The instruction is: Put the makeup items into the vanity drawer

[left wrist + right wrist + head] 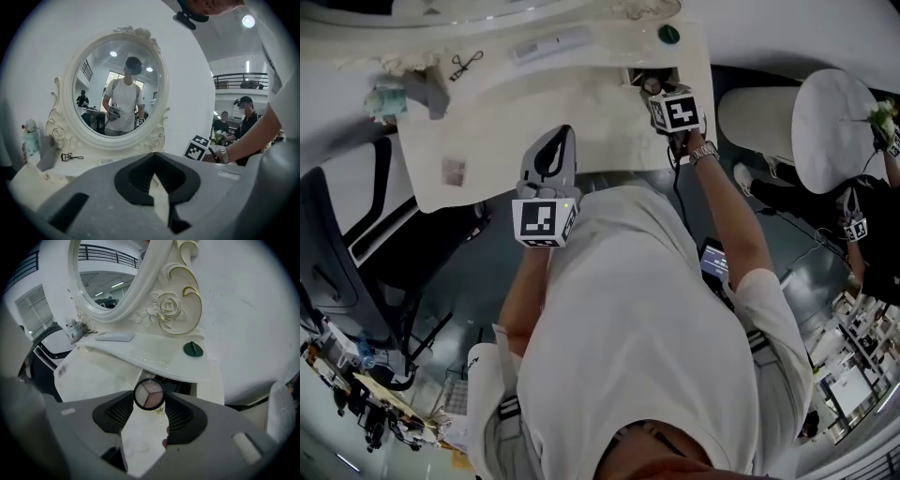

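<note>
1. White vanity bench (pixel 581 122) beneath an oval mirror (pixel 117 89), set against a plain wall.
2. My right fingers (pixel 180 414) are closed on a round eyeshadow compact (pixel 149 393). The pads press its rim from either side, and its three powder pans face the camera.
3. My left fingers (pixel 138 178) are shut together with nothing between them, clear of the bench.
4. The compact hangs just in front of a dark opening (pixel 180 386) under the shelf. I judge this to be the drawer.
5. Handling, as judged: light and rigid, with a smooth rim that could slip. The pressed powder would likely crack if dropped. A hold across the rim suits it; it should be lowered close before release.
6. Not yet stowed: a green cap (pixel 192 349), a flat white case (pixel 115 336) and an eyelash curler (pixel 70 156), all on the shelf.
</note>
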{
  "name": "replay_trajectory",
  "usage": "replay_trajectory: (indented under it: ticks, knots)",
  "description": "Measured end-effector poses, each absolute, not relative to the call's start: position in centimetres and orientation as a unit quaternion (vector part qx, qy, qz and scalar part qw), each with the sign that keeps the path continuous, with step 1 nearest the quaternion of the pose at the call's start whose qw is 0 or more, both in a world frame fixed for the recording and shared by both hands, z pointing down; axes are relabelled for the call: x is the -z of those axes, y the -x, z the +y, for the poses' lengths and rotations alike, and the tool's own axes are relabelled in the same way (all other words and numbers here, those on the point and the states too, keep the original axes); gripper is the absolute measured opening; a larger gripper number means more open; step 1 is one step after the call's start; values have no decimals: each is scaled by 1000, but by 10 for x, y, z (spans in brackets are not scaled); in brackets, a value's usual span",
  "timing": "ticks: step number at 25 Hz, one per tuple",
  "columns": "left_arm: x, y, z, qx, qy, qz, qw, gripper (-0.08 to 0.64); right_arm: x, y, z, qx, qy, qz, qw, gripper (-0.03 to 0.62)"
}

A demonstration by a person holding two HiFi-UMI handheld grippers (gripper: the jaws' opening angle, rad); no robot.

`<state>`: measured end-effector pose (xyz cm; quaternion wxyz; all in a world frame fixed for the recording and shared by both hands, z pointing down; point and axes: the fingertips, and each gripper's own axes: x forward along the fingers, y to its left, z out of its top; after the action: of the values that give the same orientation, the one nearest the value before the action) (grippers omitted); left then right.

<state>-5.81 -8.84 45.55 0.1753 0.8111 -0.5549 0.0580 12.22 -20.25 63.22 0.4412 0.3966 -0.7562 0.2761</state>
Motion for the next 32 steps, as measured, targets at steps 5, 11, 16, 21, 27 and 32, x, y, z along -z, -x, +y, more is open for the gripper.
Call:
replay_trajectory:
  ticks: [5, 11, 16, 21, 27, 32]
  knots:
    - [-459, 64, -95, -57, -797, -573, 182, 6, -641, -114, -215, -284, -369, -759, 456, 221]
    - [-459, 73, -106, -52, -782, -593, 183, 6, -655, -105, -220, -301, -336, -759, 469, 221]
    - [-466, 80, -109, -57, -772, -604, 189, 6, -664, -98, -226, -327, -328, -762, 452, 221]
    - [-470, 80, -111, -63, -769, -607, 192, 6, -662, -93, -231, -306, -340, -781, 425, 221]
    - [-471, 78, -108, -68, -771, -603, 191, 6, -662, -95, -233, -301, -361, -787, 399, 243]
    - [-470, 78, -106, -70, -774, -600, 188, 6, -661, -100, -233, -307, -375, -783, 390, 252]
